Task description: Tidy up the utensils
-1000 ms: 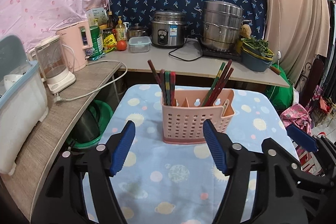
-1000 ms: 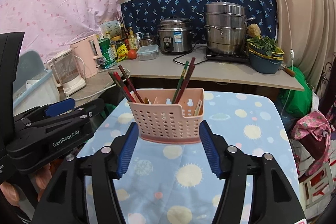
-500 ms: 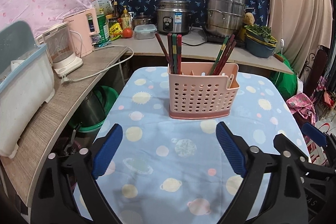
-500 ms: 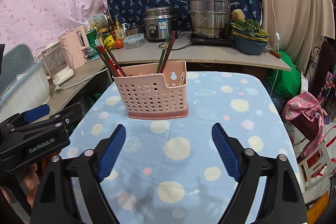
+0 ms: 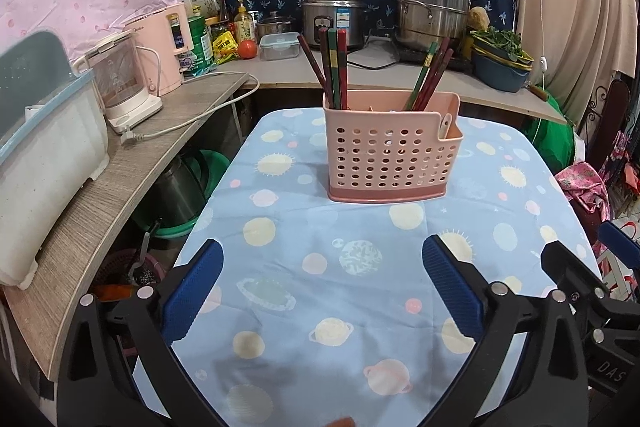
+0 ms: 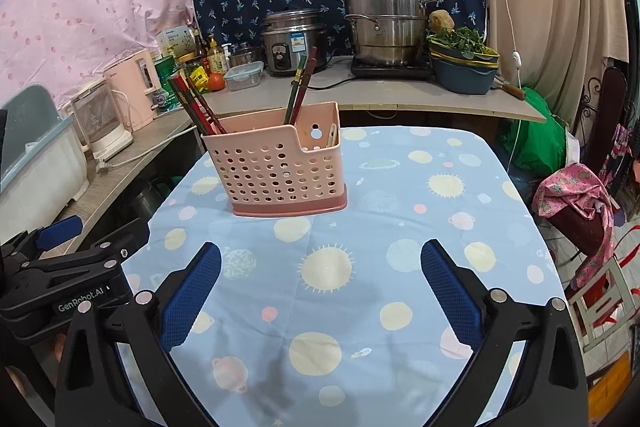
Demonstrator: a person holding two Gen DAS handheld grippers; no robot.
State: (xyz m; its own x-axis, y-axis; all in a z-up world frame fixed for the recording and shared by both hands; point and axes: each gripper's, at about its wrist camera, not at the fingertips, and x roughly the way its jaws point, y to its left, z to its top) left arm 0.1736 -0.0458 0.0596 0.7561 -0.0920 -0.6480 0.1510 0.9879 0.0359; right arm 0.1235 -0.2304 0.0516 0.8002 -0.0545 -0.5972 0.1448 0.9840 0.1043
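A pink perforated utensil basket (image 5: pixel 390 155) (image 6: pixel 280 171) stands upright on the blue planet-print tablecloth (image 5: pixel 320 307). One bunch of red and green chopsticks (image 5: pixel 332 67) leans in its left compartment and another bunch (image 5: pixel 430 75) in the right one. A pale utensil (image 5: pixel 446 125) sits in the small side pocket. My left gripper (image 5: pixel 320 247) hovers over the cloth short of the basket, its jaws opening wide with nothing between them. My right gripper (image 6: pixel 320 249) does the same, a little to the right of the basket. Neither touches the basket.
A wooden counter (image 5: pixel 120 179) curves along the left and back, with a white storage box (image 5: pixel 44 155), a kettle (image 5: pixel 120 83), a rice cooker (image 5: pixel 334 15), a steamer pot (image 5: pixel 434 7) and a bowl of greens (image 6: pixel 466 67). A chair with pink cloth (image 6: pixel 576 203) stands at the table's right edge.
Both grippers have drawn back and sunk, so the basket is now farther ahead instead of close between the fingertips. Both pairs of jaws have spread much wider.
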